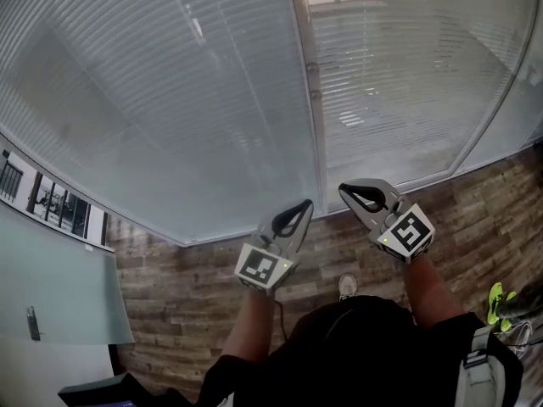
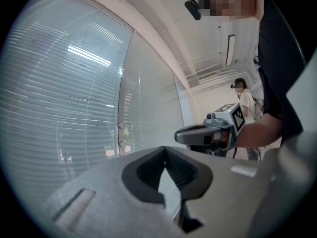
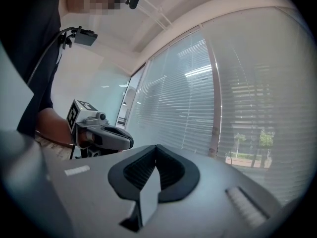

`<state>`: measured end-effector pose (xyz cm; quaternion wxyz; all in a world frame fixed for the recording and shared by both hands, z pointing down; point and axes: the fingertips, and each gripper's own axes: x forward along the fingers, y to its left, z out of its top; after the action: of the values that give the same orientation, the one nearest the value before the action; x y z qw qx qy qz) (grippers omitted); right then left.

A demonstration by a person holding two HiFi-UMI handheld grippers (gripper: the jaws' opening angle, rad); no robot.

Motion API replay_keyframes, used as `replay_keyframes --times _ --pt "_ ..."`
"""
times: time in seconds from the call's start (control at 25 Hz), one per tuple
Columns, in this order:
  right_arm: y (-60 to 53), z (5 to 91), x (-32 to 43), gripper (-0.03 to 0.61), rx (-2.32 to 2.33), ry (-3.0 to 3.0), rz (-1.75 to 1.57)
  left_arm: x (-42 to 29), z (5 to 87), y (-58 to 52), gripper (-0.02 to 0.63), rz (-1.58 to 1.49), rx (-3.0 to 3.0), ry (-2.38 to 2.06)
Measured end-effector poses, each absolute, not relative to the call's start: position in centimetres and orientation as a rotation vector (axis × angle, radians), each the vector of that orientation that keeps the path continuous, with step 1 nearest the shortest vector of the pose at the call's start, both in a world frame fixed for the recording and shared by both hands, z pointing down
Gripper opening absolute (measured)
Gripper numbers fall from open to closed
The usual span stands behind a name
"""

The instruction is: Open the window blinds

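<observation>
Both grippers are closed with nothing in them: the left gripper [image 1: 299,210] and the right gripper [image 1: 355,192] are held out level, side by side, and each one's own view shows its jaws met at the tips with only window behind. They point at the blinds [image 1: 170,100], which hang ahead across two glass panels split by an upright post [image 1: 310,100], above a plank floor [image 1: 195,287]. Neither gripper touches them.

On the left panel the slats lie flat shut. On the right panel trees and street show through, so those seem tilted partly open.

Such slats are likely thin, light and springy; they would probably bend or kink if pinched, and slide under the pads. The better hold is a tilt wand or pull cord, which usually hangs by the panel edge near the post. I cannot make one out in any view, only small fittings on the post. A cord is limp and narrow, so it needs a full close on it.
</observation>
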<state>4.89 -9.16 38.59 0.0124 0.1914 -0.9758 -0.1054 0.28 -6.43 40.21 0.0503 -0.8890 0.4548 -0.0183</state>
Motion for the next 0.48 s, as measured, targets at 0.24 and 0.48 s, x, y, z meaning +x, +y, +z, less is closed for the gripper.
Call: replay_keyframes --times 0.24,0.48 --pt "-12.1 38.5 5.2 0.005 0.577 -3.059 -0.280 0.8 39.9 -9.6 0.003 -0.081 -2.699 1.398" --pt "-14.4 38.1 5.9 0.005 0.553 -3.081 -0.283 1.5 39.2 -12.0 0.005 -0.091 -2.677 1.417"
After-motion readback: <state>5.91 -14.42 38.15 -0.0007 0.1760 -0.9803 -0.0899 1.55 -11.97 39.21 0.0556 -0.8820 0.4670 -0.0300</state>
